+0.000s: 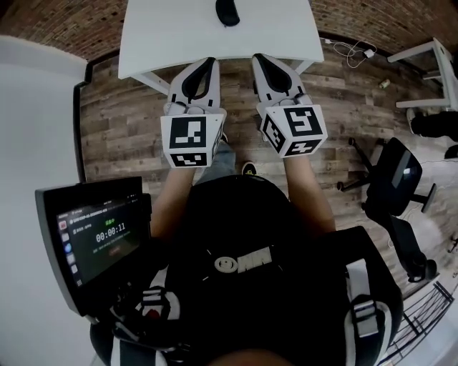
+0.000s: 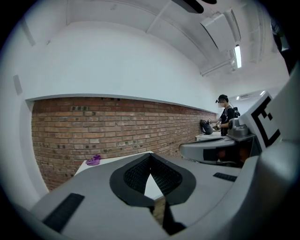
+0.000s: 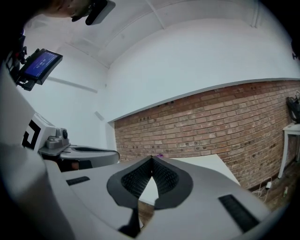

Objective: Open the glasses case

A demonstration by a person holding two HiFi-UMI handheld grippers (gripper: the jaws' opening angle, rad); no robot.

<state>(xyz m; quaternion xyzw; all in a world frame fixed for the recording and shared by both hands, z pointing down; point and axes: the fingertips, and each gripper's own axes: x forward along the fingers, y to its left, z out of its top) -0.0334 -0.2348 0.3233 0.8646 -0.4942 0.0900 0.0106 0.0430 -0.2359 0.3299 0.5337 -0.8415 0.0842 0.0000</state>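
Left gripper (image 1: 208, 63): fingers pinched fully shut with nothing between them, tips right at the near edge of the white table (image 1: 161, 36).
Glasses case (image 1: 227, 11): dark, lying on the table's far side, well ahead of both sets of fingertips and roughly between them.
Right gripper (image 1: 260, 58): closed tight too, empty, tips at the same edge.

White rectangular worktop (image 1: 164, 36) on white legs, standing on wood-plank floor (image 1: 122, 121). Lying on it: one small purple object (image 2: 93, 160), dark-looking in the head view, near the far edge, roughly midway across
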